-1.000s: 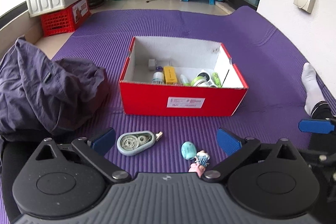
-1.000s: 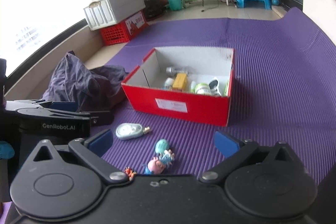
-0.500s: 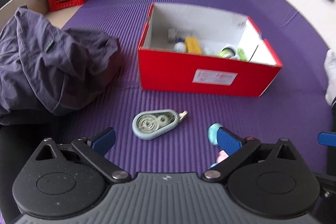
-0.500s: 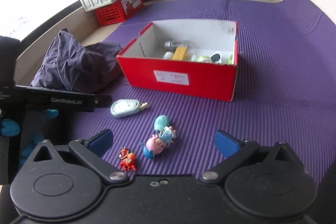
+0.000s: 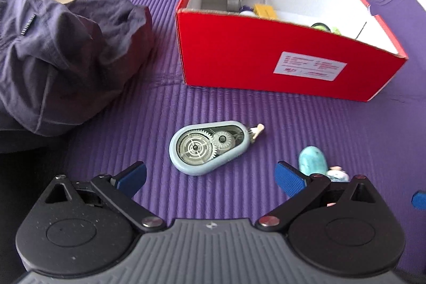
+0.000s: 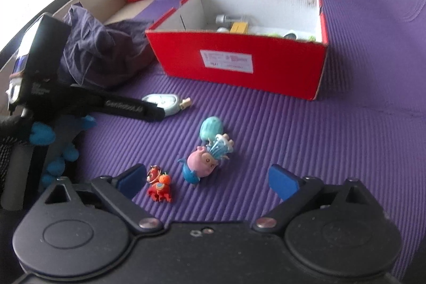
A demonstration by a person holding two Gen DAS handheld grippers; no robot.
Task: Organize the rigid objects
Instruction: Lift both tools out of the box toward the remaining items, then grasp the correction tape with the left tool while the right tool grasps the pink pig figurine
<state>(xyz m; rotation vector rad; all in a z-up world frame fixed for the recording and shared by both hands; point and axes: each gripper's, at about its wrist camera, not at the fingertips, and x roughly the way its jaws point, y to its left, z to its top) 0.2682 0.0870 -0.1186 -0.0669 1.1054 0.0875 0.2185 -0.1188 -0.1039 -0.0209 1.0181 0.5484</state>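
Left gripper [image 5: 210, 178]: jaws apart, empty
Right gripper [image 6: 209, 177]: jaws apart, empty
Red box [image 6: 239, 63]: white label (print unreadable)

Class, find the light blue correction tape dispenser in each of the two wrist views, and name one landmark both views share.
Left wrist view: the correction tape dispenser lies on the purple mat at centre, just ahead of the open left gripper.
Right wrist view: it lies left of centre, partly hidden behind the left gripper's black arm.
Shared landmark: the red box, beyond the dispenser in both.
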